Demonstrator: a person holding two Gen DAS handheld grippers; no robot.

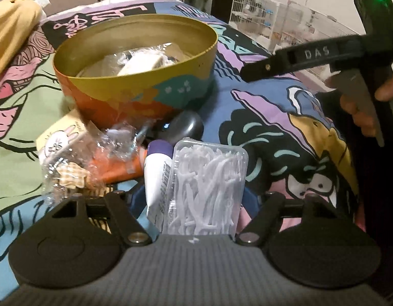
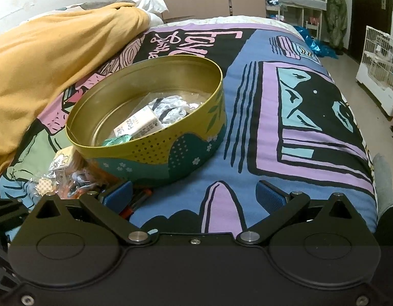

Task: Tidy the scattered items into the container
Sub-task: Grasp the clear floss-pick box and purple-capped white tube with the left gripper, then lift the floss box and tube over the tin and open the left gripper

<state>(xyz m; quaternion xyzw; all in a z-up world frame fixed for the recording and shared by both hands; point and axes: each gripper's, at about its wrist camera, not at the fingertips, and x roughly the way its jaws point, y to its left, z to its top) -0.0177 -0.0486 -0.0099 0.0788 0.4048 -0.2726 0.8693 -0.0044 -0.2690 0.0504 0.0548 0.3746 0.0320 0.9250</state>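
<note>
left gripper (image 1: 196,199) tilts down, clamping the floss-pick box (image 1: 206,188); right gripper (image 2: 196,196) hovers wide.

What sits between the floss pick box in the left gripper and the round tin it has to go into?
The clear floss pick box sits between the left gripper's jaws. Between it and the round tin lie a dark grey mouse and a purple-capped tube, all low; lifted above the rim, the path looks clear.

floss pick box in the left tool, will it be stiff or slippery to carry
The floss pick box is clear hard plastic, so probably stiff, and likely light, holding only thin picks. Its glossy walls may slip. The left tool straddles it, pads hidden, so the grip is unclear.
</note>
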